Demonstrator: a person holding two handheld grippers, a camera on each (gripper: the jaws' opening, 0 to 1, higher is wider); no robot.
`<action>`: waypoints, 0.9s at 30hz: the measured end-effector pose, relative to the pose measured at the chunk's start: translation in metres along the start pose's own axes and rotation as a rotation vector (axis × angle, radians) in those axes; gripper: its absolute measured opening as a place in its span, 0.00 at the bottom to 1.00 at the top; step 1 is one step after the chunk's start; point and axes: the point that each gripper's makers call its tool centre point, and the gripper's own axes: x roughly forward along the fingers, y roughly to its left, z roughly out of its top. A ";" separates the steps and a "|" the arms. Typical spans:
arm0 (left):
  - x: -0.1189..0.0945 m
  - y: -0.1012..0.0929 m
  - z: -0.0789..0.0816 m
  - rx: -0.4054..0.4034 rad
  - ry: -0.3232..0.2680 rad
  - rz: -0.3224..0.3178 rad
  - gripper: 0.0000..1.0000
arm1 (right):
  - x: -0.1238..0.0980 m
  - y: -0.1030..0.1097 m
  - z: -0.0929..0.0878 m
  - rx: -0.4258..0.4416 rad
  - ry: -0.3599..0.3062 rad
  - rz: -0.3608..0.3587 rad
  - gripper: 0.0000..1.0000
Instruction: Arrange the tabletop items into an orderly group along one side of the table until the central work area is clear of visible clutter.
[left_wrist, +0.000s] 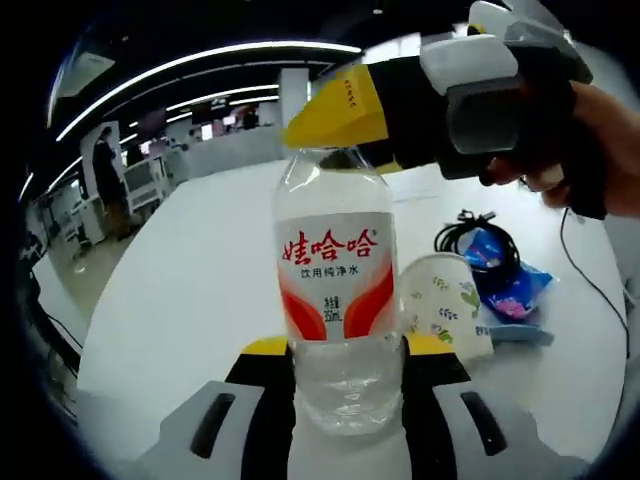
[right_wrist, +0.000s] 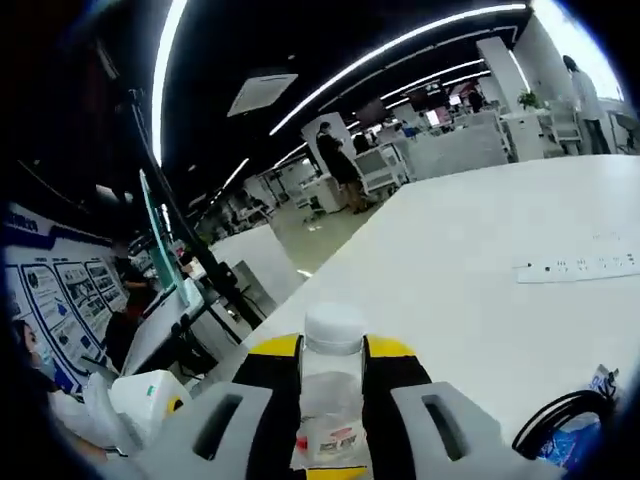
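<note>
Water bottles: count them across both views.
1. The water bottle stands upright, held low by the left tool and at its neck by the right tool. Others may be hidden.

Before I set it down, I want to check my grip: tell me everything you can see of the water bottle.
The water bottle is clear plastic with a white cap and a white label bearing red characters and red-orange curves. It stands upright above the white table. The left gripper clamps its lower body; the right gripper closes on its neck below the cap. Water shows in the lower part.
</note>
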 end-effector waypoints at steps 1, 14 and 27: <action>-0.002 0.001 0.001 -0.014 -0.014 0.014 0.37 | -0.001 0.004 0.001 -0.012 -0.005 0.001 0.18; -0.016 0.010 -0.011 -0.115 -0.079 0.136 0.37 | -0.007 0.049 -0.011 -0.287 -0.030 0.109 0.18; -0.018 0.005 -0.009 -0.130 -0.119 0.159 0.36 | -0.023 0.072 -0.015 -0.461 -0.090 0.159 0.17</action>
